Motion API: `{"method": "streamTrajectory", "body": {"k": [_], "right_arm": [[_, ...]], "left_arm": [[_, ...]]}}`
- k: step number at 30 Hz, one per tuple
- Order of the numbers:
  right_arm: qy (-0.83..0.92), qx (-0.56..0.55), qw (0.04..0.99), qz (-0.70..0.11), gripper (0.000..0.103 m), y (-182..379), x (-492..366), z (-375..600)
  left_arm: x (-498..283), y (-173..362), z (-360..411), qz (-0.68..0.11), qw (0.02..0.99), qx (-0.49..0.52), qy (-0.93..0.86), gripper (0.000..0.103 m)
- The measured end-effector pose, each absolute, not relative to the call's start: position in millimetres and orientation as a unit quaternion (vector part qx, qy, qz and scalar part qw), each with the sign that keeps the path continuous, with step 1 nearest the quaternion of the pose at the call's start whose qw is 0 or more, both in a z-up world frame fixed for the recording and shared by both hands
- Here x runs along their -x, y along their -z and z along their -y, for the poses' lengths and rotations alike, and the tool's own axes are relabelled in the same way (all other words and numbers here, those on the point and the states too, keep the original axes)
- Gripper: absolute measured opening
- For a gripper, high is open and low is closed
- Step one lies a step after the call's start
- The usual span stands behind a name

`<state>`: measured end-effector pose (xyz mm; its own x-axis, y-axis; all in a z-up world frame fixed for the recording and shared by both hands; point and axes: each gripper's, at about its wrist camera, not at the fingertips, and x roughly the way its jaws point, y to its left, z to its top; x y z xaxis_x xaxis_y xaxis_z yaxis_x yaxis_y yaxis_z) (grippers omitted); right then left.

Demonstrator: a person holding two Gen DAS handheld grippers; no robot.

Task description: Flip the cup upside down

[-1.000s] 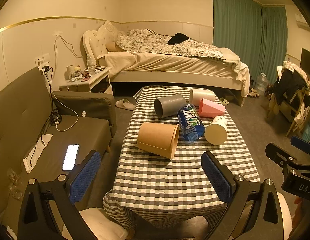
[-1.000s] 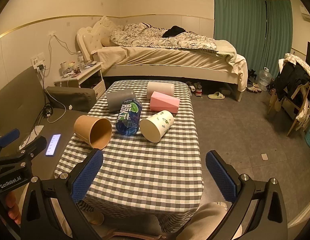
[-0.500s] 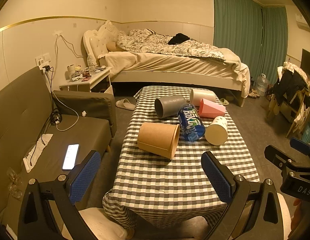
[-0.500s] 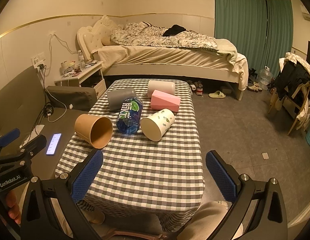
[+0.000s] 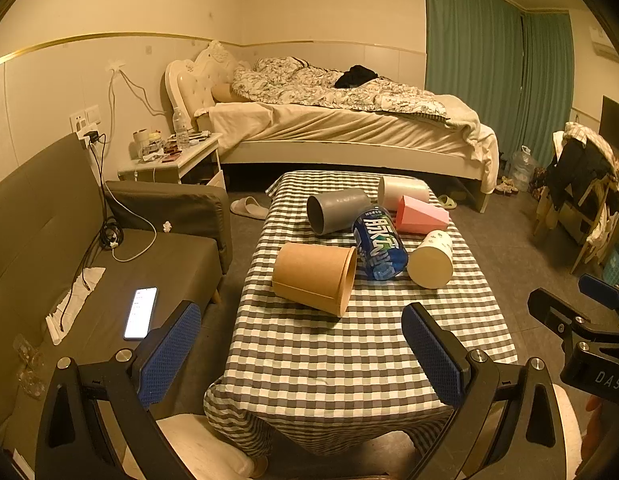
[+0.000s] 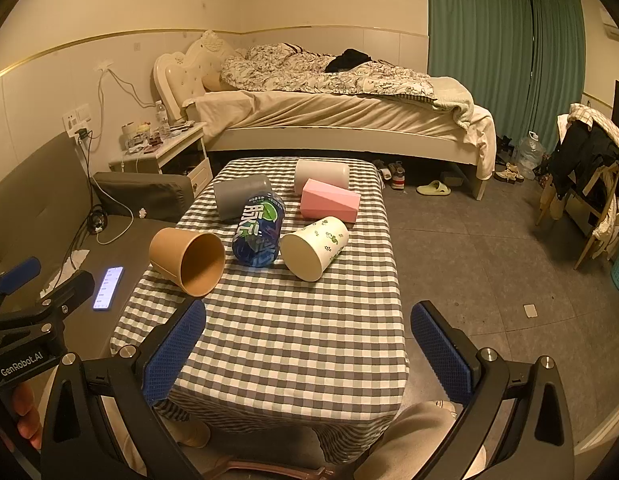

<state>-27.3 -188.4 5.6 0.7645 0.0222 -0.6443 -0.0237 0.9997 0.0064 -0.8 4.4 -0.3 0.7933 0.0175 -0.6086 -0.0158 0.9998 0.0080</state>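
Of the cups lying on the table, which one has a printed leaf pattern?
The white cup nearest the table's right edge, beside the blue cup. It alone carries green leaf prints; the brown, grey and pink ones are plain.

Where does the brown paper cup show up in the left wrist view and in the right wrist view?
Left wrist view: the brown paper cup lies on its side at centre, mouth facing right, toward the blue can.
Right wrist view: the brown paper cup lies left of centre by the table's left edge, mouth toward the camera.
Shared landmark: the blue can lies just right of the cup in both views.
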Motion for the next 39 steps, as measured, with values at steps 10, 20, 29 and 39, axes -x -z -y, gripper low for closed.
{"method": "streamTrajectory", "body": {"k": [10,20,29,39], "right_arm": [[-0.013,0.000,0.939,-0.343,0.103,-5.2,27.5,189.3],[-0.014,0.000,0.939,-0.345,0.103,-3.4,28.8,189.4],[-0.015,0.000,0.939,-0.344,0.103,-2.0,29.4,189.0],[-0.015,0.000,0.939,-0.344,0.103,-2.3,29.6,188.5]], "left_arm": [[0.3,0.2,-4.2,-0.321,0.947,-0.001,-0.009,0.103],[0.4,0.5,-3.7,-0.321,0.947,-0.002,-0.009,0.103],[0.2,0.1,-3.9,-0.322,0.947,-0.001,-0.009,0.103],[-0.1,0.0,-3.8,-0.322,0.947,-0.002,-0.009,0.103]]}}
